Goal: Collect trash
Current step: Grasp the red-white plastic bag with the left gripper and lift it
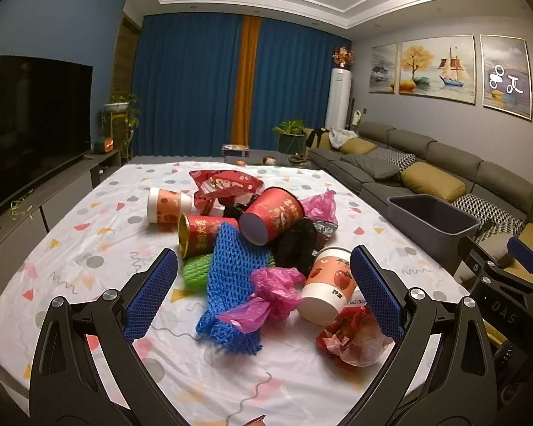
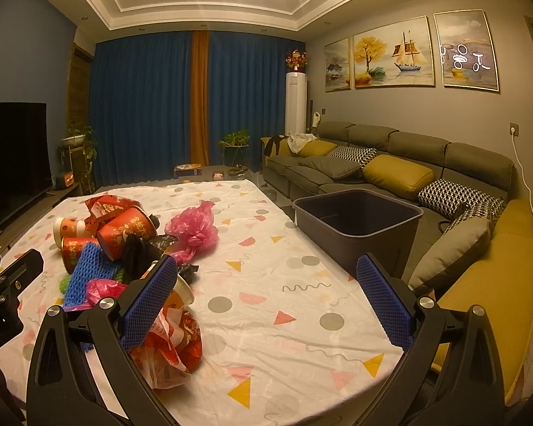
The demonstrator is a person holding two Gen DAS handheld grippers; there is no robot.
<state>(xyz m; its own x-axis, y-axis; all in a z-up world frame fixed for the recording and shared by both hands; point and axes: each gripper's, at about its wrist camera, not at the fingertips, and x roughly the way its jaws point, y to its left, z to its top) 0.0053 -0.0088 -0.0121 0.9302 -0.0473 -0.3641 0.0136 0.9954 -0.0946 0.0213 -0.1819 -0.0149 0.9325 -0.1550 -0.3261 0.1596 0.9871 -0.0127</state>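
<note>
Left claw (image 1: pixel 263 294) agape, right claw (image 2: pixel 266 301) agape

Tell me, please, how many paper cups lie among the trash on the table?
4: a white apple-print paper cup nearest, a big red paper cup mid-pile, a red gold-rimmed paper cup left, a white-and-orange paper cup farthest. More may be hidden.

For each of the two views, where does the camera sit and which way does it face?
Left wrist: sits behind the open left gripper, faces across the table onto the trash pile; the right gripper shows at the right edge.
Right wrist: sits behind the open right gripper, further right, faces the bare cloth and the bin beside the sofa; part of the left gripper shows at the left edge.
Shared: table, pile, bin, sofa, curtains, paintings.
</note>
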